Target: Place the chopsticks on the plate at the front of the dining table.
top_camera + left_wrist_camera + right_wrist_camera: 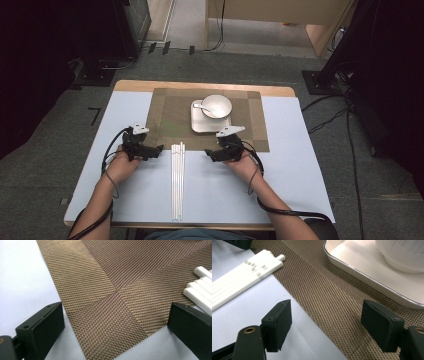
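Several white chopsticks point(177, 180) lie side by side, pointing away from me, their far tips at the front edge of a brown woven placemat point(170, 117). On the mat stands a white square tray point(197, 126) holding a white bowl point(216, 106) and a spoon point(199, 105). My left gripper point(159, 149) rests left of the chopsticks, open over the mat's corner point(112, 277), with the chopstick tips point(200, 290) to its right. My right gripper point(207, 154) rests right of them, open and empty. Its own view point(325, 307) shows the mat point(324, 290), chopsticks point(244, 272), tray rim point(362, 275) and bowl point(402, 255).
A pale blue sheet point(290, 165) covers the table, with bare room at the left and right sides. Cables point(330, 117) trail over the grey carpet to the right. Dark stands and equipment point(100, 65) sit beyond the far edge.
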A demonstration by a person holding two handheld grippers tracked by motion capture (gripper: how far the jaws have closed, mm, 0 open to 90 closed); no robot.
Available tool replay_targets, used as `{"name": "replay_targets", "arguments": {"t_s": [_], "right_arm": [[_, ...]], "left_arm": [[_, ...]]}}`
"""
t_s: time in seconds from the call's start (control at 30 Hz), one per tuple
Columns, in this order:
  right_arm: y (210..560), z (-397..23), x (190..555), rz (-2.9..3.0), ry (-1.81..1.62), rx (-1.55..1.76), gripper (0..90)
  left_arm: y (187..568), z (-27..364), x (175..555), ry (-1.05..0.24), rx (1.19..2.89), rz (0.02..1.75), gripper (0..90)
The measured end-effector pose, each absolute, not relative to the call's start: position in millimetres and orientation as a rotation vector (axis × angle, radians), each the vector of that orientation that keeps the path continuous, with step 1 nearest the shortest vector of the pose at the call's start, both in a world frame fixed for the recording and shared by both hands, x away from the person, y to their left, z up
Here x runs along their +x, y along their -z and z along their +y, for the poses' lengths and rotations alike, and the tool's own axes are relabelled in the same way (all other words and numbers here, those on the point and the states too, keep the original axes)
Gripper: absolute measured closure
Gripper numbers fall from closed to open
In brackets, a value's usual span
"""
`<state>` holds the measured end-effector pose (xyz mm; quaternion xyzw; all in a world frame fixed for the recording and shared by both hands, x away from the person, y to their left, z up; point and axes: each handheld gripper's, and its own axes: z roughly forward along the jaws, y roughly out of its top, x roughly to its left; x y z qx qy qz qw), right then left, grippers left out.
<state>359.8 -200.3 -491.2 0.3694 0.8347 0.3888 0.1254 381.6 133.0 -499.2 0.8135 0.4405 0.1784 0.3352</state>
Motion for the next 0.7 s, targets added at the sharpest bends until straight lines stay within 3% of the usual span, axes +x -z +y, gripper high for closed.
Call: {"name": "replay_targets", "arguments": {"t_s": [0.7], "right_arm": [[489.9, -187.3, 352.9, 2.429, -1.156, 1.032, 28.4]], "left_arm": [[499.4, 132.7, 382.0, -0.464, 2.121, 1.149, 0.0]]}}
